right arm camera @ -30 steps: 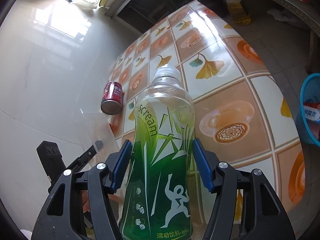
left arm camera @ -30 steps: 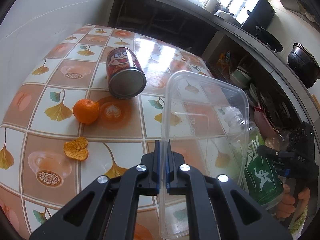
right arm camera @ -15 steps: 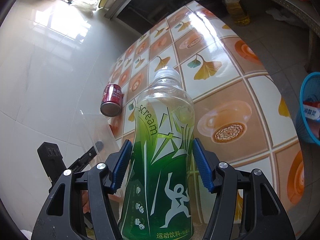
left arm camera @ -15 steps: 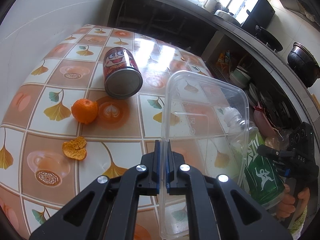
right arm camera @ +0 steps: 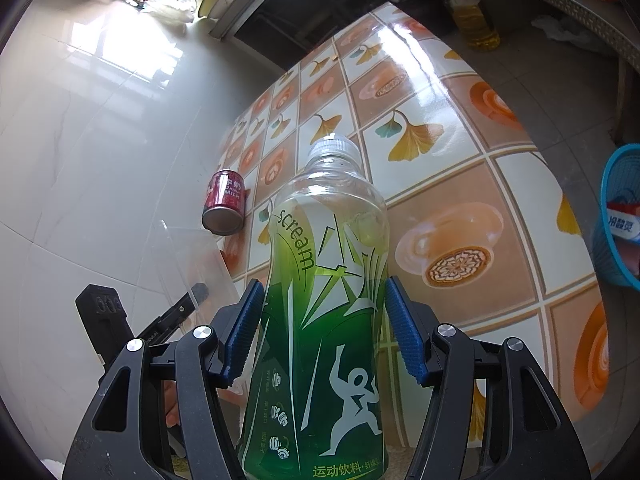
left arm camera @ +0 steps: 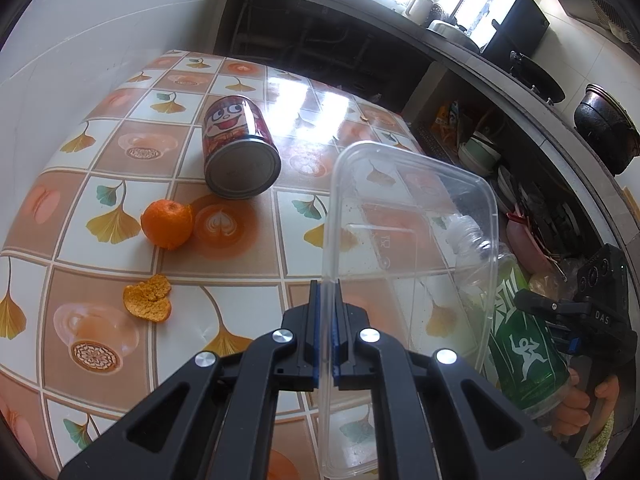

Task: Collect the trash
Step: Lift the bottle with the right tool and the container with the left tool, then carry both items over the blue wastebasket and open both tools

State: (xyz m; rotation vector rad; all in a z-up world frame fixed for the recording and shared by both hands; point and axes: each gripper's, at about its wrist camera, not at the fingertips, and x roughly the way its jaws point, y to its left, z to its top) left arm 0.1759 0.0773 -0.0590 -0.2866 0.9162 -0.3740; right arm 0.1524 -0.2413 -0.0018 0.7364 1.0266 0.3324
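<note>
We have both hands full at this moment: our left gripper is clenched on the near edge of a clear plastic lid, which stands on edge in front of the camera, and our right gripper is clamped around the middle of a green drink bottle, cap pointing away at twelve o'clock. In the left wrist view the bottle shows through and past the lid at about four o'clock, so the two loads are just beside each other, above the near edge of the tiled table. Neither piece has reached a bin yet. A blue basket sits off the table at three o'clock in the right wrist view, with some packaging already in it; we judge it the likely place for the trash, though we cannot be sure. Still lying on the table are a red can on its side at about eleven o'clock in the left view, an orange near it at nine o'clock, and a scrap of orange peel closer to us at about eight o'clock. By our reckoning two items are picked up and undelivered, and at least the can and the peel remain to be gathered; the task is somewhere in its middle.
</note>
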